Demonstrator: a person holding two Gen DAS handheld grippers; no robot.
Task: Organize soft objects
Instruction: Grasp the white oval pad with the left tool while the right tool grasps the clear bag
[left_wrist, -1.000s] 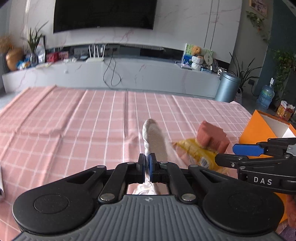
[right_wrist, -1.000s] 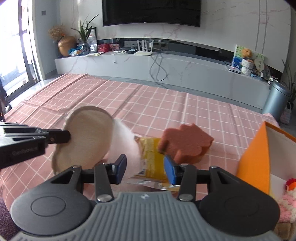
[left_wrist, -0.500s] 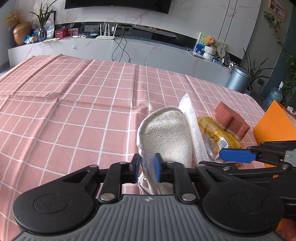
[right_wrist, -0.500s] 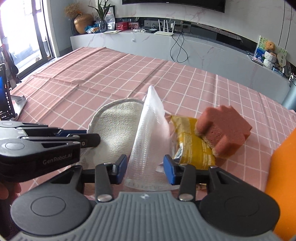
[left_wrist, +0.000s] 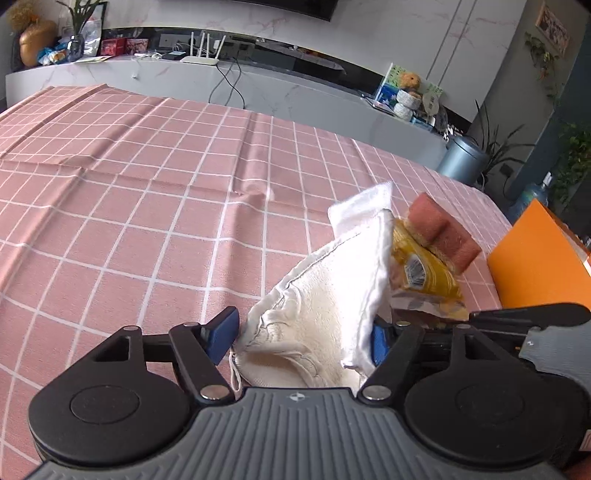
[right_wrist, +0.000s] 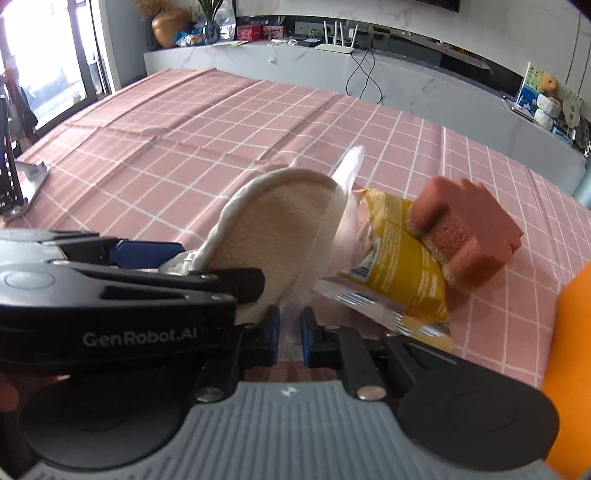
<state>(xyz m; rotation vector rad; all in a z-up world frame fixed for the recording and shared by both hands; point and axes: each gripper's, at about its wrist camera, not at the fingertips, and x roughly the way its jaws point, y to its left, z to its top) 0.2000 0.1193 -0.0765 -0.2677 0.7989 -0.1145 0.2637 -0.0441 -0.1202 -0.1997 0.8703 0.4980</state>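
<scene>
The left gripper is standing wide open around the cream cloth pad, while the right gripper is pinching the clear plastic bag beside it. At 2 o'clock from the pad, a pink sponge is lying on a yellow packet on the checked tablecloth.

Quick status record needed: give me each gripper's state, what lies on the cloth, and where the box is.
left gripper: open, jaws either side of the cream terry-cloth pad
right gripper: nearly shut on the clear plastic wrapper
yellow snack packet: lying on the pink checked tablecloth
pink sponge block: resting on the packet
orange box: right edge of table
</scene>
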